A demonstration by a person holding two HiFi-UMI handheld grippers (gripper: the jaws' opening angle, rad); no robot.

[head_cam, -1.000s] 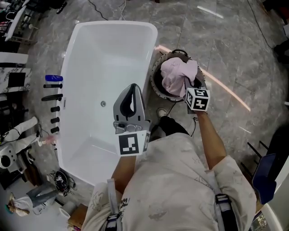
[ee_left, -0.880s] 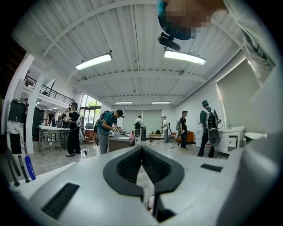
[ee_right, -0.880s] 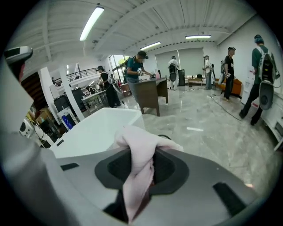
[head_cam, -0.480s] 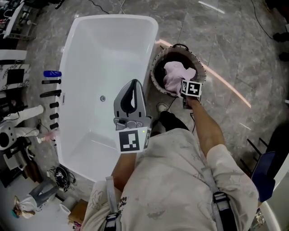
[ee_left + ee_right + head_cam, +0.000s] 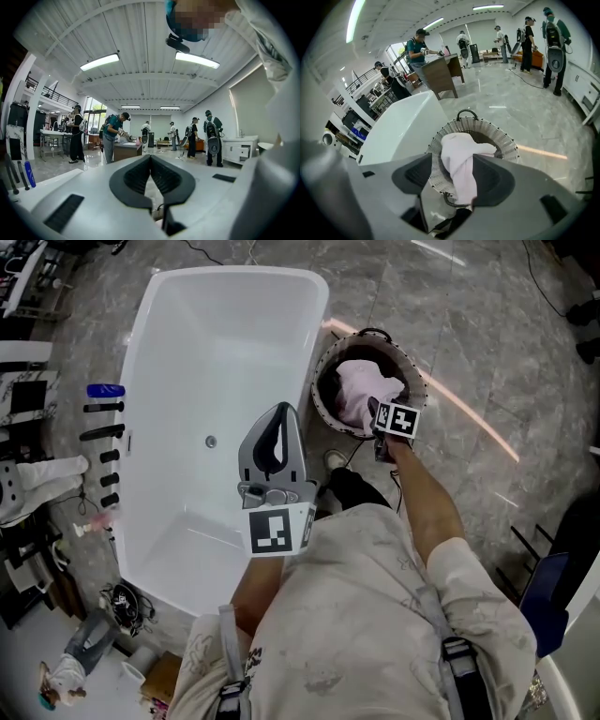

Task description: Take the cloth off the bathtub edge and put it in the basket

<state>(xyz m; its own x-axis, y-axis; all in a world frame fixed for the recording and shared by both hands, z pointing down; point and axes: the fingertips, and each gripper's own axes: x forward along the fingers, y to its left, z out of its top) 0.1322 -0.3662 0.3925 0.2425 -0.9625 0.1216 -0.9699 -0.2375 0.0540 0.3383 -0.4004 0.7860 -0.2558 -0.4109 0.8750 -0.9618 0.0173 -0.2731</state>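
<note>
My right tongs [image 5: 452, 163] are opening, the pale pink cloth [image 5: 461, 152] between them trailing into the white wicker basket [image 5: 507, 143] just ahead.

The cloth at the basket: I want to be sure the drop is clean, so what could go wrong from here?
1. The right gripper's jaws are opening, but the cloth's tail lies between them, against one pad; pulling back now could drag it out.
2. That tail seems to hang over the basket's near rim, so the cloth might slide out onto the floor.
</note>
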